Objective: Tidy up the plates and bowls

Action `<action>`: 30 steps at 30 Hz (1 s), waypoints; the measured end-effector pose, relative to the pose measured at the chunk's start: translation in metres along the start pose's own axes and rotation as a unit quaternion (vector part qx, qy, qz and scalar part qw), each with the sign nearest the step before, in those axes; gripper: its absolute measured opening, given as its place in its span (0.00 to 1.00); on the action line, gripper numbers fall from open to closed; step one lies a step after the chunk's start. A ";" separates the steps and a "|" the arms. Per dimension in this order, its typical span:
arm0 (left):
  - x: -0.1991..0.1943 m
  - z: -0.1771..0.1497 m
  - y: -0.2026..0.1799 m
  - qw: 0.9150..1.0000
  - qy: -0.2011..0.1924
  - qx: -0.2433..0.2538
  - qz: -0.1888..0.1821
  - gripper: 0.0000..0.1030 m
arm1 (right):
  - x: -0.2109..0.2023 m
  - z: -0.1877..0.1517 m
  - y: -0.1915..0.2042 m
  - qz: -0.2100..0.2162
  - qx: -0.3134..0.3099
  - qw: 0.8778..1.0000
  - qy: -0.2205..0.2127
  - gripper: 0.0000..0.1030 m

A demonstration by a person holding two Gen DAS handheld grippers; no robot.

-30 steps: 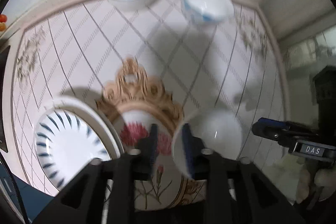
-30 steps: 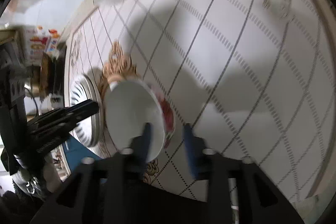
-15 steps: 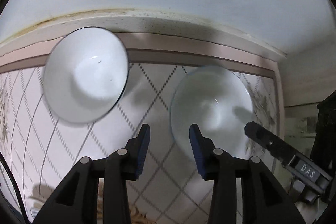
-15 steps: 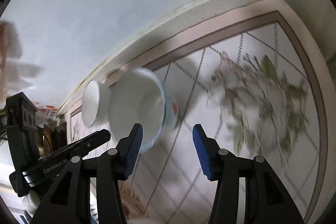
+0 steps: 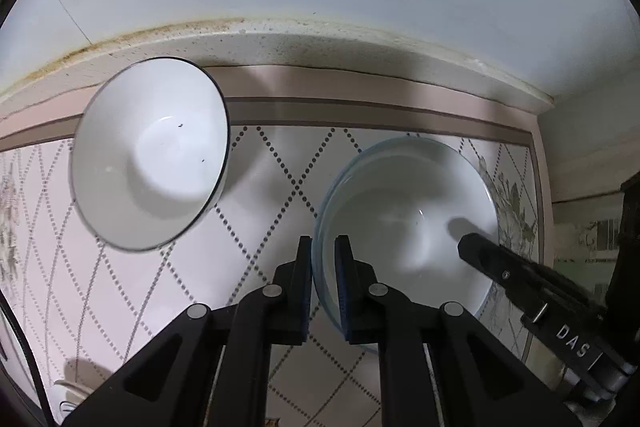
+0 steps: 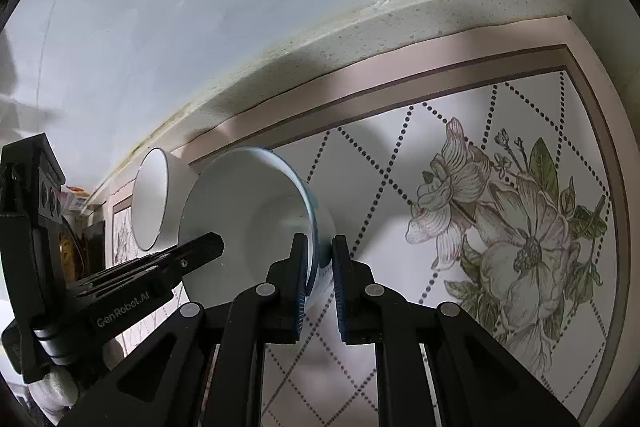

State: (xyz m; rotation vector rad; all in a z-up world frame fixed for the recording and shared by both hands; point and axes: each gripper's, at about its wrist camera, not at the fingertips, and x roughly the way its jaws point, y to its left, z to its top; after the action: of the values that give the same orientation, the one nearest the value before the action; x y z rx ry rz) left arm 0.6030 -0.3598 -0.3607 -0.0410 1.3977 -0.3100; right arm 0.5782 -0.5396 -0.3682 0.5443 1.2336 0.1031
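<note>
A blue-rimmed white bowl is sitting upright near the back edge, apparently empty, its rim being pinched on opposite sides. Just beside it, apart, a plain white bowl with a dark rim is resting upright.

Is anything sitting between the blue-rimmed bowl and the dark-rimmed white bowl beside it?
Nothing visible. Only bare patterned table cover separates the blue-rimmed bowl from the dark-rimmed white bowl.
</note>
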 end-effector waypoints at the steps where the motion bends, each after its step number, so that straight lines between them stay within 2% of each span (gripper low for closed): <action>1: -0.006 -0.003 -0.001 1.000 -0.006 0.003 0.001 0.09 | -0.004 -0.002 0.002 0.001 -0.002 1.000 -0.002 0.13; 7: -0.046 -0.030 -0.004 1.000 -0.024 0.019 -0.003 0.09 | -0.041 -0.027 0.020 0.005 -0.021 1.000 -0.015 0.13; 10: -0.072 -0.055 0.000 0.999 -0.029 0.027 -0.010 0.09 | -0.060 -0.045 0.030 0.011 -0.029 0.999 -0.018 0.13; 15: -0.103 -0.108 0.007 0.999 -0.026 0.039 -0.020 0.09 | -0.097 -0.097 0.044 0.016 -0.045 0.999 -0.016 0.14; 23: -0.110 -0.176 0.007 0.998 -0.005 0.051 -0.025 0.09 | -0.115 -0.182 0.049 0.015 -0.043 0.999 0.015 0.13; 30: -0.095 -0.212 0.012 0.997 0.023 0.065 -0.020 0.09 | -0.105 -0.228 0.043 0.013 -0.029 0.999 0.033 0.13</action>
State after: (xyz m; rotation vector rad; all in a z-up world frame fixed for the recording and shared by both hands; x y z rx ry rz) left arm 0.3863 -0.2927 -0.3100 0.0447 1.4206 -0.4364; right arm 0.3432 -0.4634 -0.3089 0.5100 1.2846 0.1794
